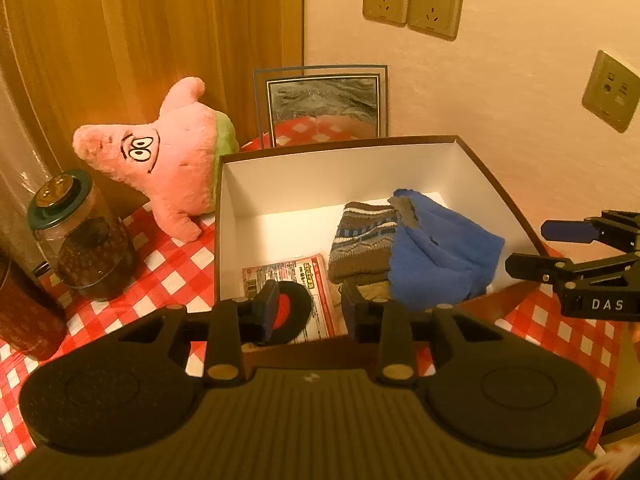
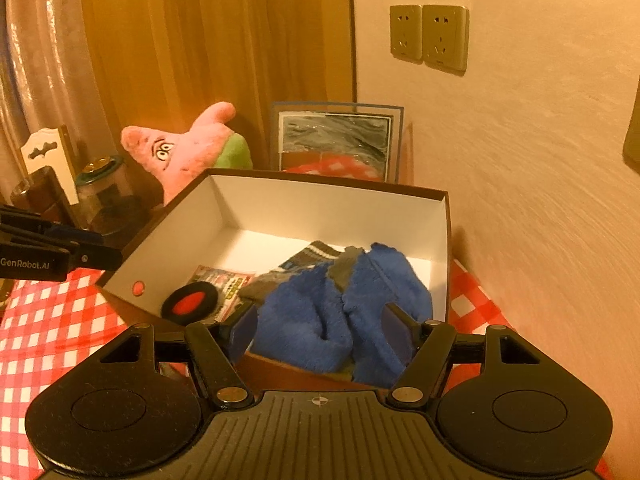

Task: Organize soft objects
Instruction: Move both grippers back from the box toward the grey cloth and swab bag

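An open brown box (image 1: 340,144) (image 2: 320,184) with a white inside stands on the table. In it lie blue fuzzy socks (image 1: 436,256) (image 2: 308,320), a striped brown knit piece (image 1: 364,240) (image 2: 304,258), a printed packet (image 1: 280,272) (image 2: 224,280) and a black round pad with a red centre (image 1: 296,300) (image 2: 192,302). A pink star plush (image 1: 172,168) (image 2: 188,148) sits outside the box's far left corner. My left gripper (image 1: 310,308) (image 2: 102,246) hovers open at the box's near left side, empty. My right gripper (image 2: 322,328) (image 1: 532,248) hangs open and empty over the near right rim.
A red-and-white checked cloth (image 1: 160,272) covers the table. A glass jar (image 1: 84,240) with dark contents and a dark red container (image 1: 24,312) stand at the left. A framed picture (image 1: 324,104) leans on the wall behind the box. Wall sockets (image 1: 412,6) sit above, and a curtain hangs behind the plush.
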`<state>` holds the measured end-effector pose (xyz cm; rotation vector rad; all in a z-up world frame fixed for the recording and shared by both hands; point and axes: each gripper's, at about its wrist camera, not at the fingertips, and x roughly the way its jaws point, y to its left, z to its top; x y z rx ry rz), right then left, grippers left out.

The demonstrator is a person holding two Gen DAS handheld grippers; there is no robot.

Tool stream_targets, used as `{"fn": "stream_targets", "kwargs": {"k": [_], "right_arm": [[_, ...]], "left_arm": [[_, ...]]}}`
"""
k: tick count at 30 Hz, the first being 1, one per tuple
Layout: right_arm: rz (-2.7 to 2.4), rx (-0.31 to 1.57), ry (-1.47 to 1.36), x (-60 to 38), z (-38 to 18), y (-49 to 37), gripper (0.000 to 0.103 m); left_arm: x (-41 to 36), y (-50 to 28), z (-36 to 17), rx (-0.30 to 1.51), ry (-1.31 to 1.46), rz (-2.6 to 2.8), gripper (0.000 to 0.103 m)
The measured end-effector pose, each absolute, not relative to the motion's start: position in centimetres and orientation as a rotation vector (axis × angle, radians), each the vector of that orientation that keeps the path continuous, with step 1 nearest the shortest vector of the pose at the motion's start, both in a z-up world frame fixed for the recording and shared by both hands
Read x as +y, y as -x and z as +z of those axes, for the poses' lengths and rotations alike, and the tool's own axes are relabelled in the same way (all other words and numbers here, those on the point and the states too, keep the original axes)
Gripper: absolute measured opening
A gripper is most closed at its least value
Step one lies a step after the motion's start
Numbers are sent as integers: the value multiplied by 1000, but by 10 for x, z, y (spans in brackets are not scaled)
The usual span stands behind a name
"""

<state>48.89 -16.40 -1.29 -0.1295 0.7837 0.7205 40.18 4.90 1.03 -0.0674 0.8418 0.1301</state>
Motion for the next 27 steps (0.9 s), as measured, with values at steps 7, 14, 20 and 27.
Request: {"fn": "stream_targets", "kwargs": {"k": [7, 14, 20, 27], "right_arm": [[745, 779, 87, -177, -3, -463, 69], [771, 800, 59, -189, -1, -430, 69], [801, 832, 42, -194, -4, -405, 69], [830, 869, 31, -196, -9, -375, 69]], "left_arm": [[44, -367, 15, 842, 81, 142, 35], [37, -329, 13, 868, 85, 147, 36], [34, -297, 11, 882, 116, 139, 37], [27, -267, 4, 909, 156, 141, 37]]}}
